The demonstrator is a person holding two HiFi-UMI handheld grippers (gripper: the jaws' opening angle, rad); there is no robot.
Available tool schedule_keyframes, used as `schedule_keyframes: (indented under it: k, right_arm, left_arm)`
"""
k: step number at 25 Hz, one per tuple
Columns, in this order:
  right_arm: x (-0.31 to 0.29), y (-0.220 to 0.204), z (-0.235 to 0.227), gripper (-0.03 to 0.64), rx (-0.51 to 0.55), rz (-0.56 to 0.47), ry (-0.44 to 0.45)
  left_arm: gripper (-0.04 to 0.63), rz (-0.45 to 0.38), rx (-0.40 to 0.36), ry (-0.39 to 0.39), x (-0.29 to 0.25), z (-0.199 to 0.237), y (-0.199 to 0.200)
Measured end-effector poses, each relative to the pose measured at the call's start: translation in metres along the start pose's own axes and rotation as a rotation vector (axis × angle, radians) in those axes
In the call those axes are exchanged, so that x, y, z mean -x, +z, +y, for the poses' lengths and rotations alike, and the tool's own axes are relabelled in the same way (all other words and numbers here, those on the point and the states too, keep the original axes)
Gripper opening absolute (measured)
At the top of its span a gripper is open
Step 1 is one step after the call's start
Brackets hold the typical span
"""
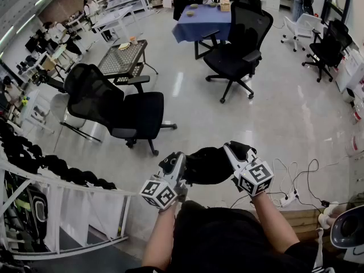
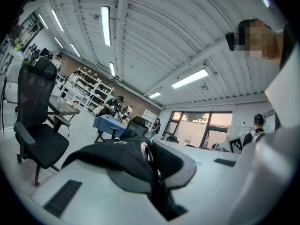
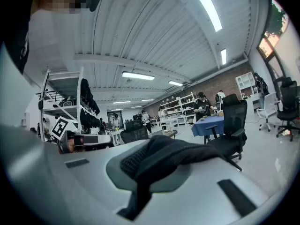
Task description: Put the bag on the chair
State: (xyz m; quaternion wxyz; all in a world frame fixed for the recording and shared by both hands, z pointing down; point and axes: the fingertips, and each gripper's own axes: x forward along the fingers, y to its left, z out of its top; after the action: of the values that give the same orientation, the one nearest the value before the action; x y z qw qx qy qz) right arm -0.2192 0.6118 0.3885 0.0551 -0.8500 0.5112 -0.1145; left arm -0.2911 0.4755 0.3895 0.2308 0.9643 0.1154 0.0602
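Black bag (image 1: 209,165) held crosswise between left claw (image 1: 178,165) and right claw (image 1: 233,154)

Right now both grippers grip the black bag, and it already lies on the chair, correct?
Not quite. The left gripper and right gripper do grip the bag, but it hangs between them, clear of the chair, as the head view shows.
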Motion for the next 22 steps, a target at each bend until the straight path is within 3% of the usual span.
schedule_keyframes:
  k: [9,17,22]
  right_arm:
    - [0.005,-0.008,-0.010,0.002,-0.107,0.014,0.064]
    - [-0.012,-0.017,-0.018,0.000,-0.068,0.048,0.065]
    - [-0.030,-0.021,-0.028,0.000,-0.089,0.063,0.037]
  left_arm:
    - [0.031,0.002,0.050,0.002,-0.008,-0.011,-0.013]
    - [0.031,0.015,0.058,-0.015,-0.024,0.006,-0.017]
    - [0.032,0.026,0.132,-0.037,-0.040,0.027,-0.015]
